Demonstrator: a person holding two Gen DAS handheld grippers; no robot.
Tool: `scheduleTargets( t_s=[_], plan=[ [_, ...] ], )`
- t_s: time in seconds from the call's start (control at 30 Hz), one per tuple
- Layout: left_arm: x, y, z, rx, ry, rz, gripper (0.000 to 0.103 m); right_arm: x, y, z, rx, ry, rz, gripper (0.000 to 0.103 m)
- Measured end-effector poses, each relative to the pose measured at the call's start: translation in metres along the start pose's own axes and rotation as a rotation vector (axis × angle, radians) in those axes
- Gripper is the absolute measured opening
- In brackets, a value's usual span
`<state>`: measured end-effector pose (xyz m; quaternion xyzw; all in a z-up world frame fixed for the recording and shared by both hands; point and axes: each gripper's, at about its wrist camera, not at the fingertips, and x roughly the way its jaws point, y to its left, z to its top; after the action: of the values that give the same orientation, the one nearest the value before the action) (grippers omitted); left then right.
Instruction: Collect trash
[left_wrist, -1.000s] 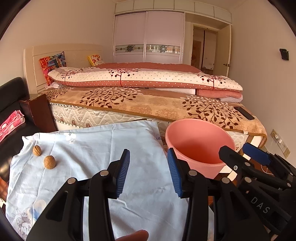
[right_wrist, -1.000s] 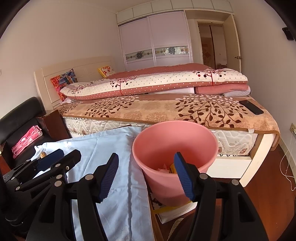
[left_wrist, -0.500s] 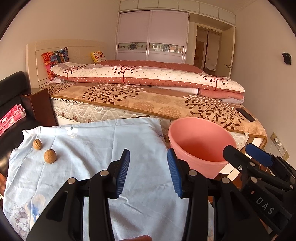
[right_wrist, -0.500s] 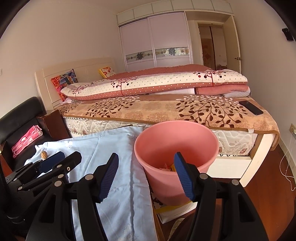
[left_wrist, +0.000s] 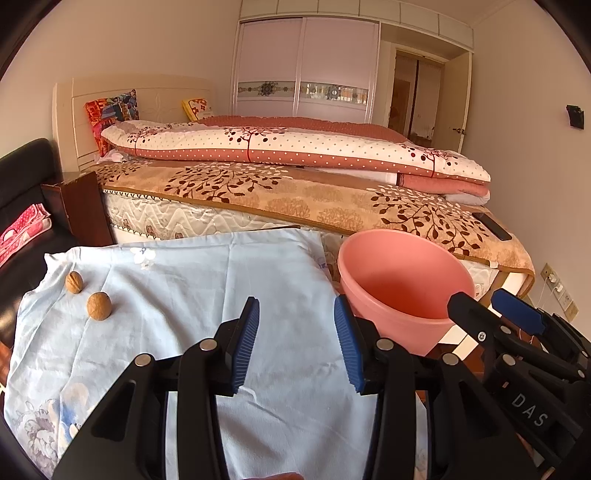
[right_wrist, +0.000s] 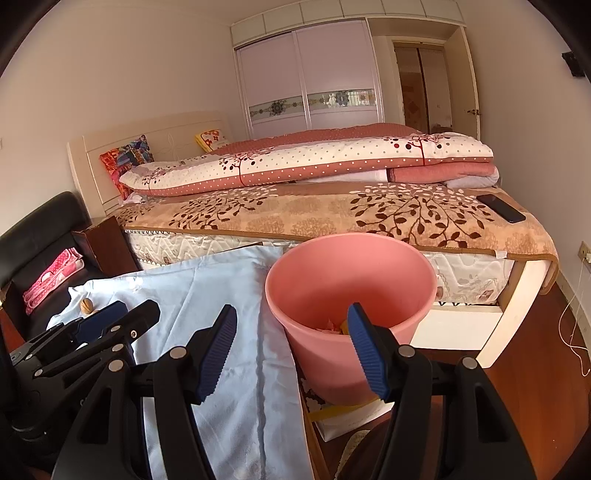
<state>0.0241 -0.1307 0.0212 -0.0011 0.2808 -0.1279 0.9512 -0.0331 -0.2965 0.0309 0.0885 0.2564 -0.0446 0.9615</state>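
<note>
Well apart, two walnuts (left_wrist: 99, 305) lie far left of the left hand-held gripper (left_wrist: 295, 341), gaping, empty; the right hand-held gripper (right_wrist: 291, 349), likewise spread and empty, hovers near the pink bin (right_wrist: 369, 258).

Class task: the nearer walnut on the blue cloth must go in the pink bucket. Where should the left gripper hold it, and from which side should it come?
Grip the nearer walnut across its widest middle, coming from above with the open left gripper. It is round and lies loose on the soft blue cloth, so a side approach would likely roll it toward the other walnut.
</note>
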Motion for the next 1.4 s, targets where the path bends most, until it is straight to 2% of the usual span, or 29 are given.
scheduleTargets(
  t_s=[1.4],
  plan=[
    [-0.0007,0.0008,-0.0033,-0.001,0.003,-0.001,0.043,-0.0003,0.0028,-0.0079,-0.005,0.010,0.001,0.062]
  ],
)
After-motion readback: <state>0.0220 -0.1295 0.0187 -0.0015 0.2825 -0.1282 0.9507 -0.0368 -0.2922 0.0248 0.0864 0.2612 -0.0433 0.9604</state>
